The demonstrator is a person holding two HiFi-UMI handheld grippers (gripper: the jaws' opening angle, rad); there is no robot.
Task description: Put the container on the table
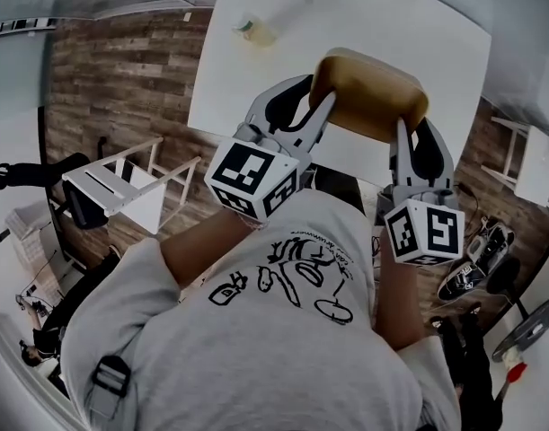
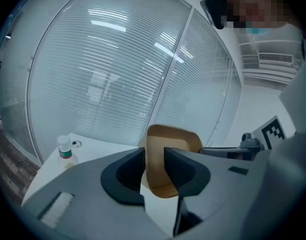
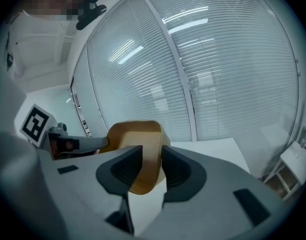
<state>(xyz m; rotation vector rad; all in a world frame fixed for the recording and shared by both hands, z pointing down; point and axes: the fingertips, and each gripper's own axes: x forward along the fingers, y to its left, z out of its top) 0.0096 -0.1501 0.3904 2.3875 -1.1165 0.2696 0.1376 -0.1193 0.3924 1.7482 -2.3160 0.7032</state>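
The step in hand looks like the carry: the brown container point(image 1: 368, 92) hangs between the two grippers, up off the table point(image 1: 364, 7). In the head view it lies over the table's near edge and does not seem to rest on the surface. The left gripper point(image 1: 303, 106) grips it from the person's left and the right gripper point(image 1: 416, 137) from the right, one at each end. In the left gripper view the jaws of the left gripper point(image 2: 154, 159) stand only a narrow gap apart, with the container's thin wall point(image 2: 168, 139) caught between them. The right gripper view shows the same: the right gripper point(image 3: 151, 159) is nearly closed and pinches the opposite wall of the container point(image 3: 135, 134). Which way the container's opening faces cannot be settled from these views. The white surface ahead is mostly bare. A small bottle point(image 1: 253, 30) stands near the far left corner, well apart from the container, and it also shows at the left of the left gripper view point(image 2: 65, 151). The next move probably calls for carrying the container a little further in from the near edge. Both ends then need to come down level until the base sits on the table, with the two grippers opening together so that neither thin wall gets dragged or bent.
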